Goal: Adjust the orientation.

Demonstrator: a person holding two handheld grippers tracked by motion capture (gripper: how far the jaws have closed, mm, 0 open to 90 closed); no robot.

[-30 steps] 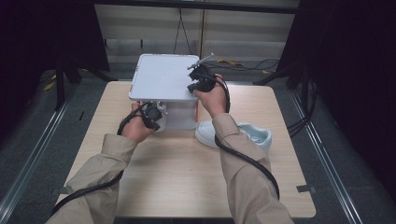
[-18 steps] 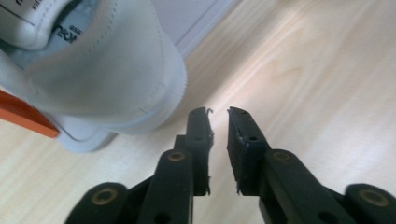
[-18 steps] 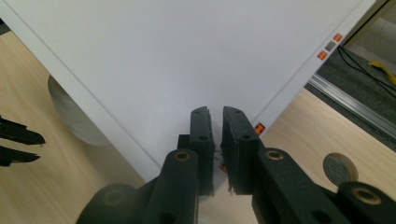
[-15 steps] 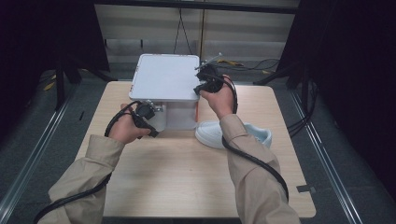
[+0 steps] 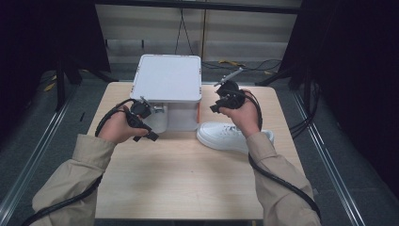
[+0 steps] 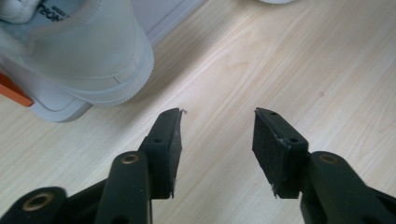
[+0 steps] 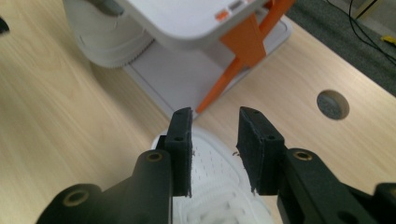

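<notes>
I back both hand-held grippers, left (image 5: 151, 109) and right (image 5: 221, 99), off the white box (image 5: 167, 80); jaws just spread, empty; shoe (image 5: 226, 136) at four o'clock comes next.

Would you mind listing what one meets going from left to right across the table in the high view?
left gripper → white box → right gripper → white shoe

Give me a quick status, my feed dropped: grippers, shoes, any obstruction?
Left gripper and right gripper both just opening, nothing between jaws. One white shoe on the table beside the white box, another inside it. No obstruction.
</notes>
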